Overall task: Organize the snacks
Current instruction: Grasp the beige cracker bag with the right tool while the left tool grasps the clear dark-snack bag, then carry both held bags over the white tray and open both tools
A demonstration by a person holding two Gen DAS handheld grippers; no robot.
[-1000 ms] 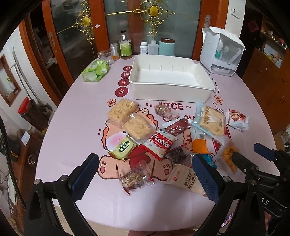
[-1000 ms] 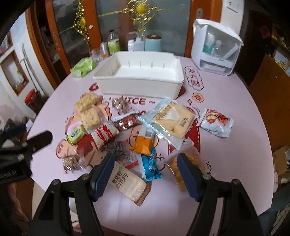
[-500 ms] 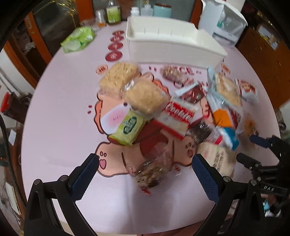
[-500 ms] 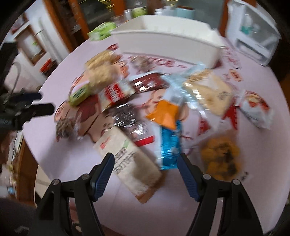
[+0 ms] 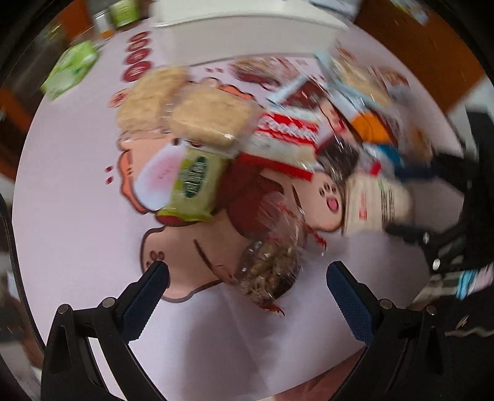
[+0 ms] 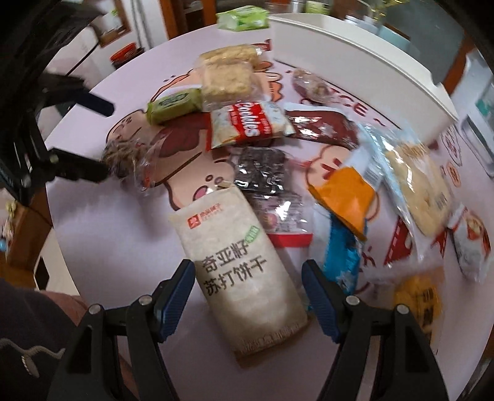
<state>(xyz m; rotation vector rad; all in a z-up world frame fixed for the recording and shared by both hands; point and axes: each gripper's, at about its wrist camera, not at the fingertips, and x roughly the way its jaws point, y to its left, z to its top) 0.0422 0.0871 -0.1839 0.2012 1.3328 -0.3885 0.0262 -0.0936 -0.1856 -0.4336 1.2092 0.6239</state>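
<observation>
Tongs of the right hand (image 6: 247, 290) stood wide apart, one blue pad on each side of the beige cracker pack (image 6: 244, 274), which lay flat on the pink bench (image 6: 117, 246) with its printed face up. The pads were close beside the pack, but I could not tell if they touched it. Just beside the pack on the right lay a blue wrapper (image 6: 342, 262), and an orange packet (image 6: 342, 197) lay partly over the wrapper's far end. Behind the cracker pack there was a dark crinkled packet (image 6: 259, 169), and further back the red and white cookies bag (image 6: 247, 125).

The left tongs (image 5: 247, 279) were also wide and held nothing. Between their pads, a little forward, lay a clear bag of nuts (image 5: 270, 268), not touched by them. Beyond it I saw a green bar (image 5: 194, 185), then two clear bags of pale puffed cakes (image 5: 213, 118), side by side. This view was much blurred, so small details were lost.

At the far side of the bench stood the white bin (image 6: 355, 58), well apart from both tongs, with the snacks spread on the bench before it. A green tissue pack (image 6: 242, 19) lay near the bench edge to the left of the bin.
</observation>
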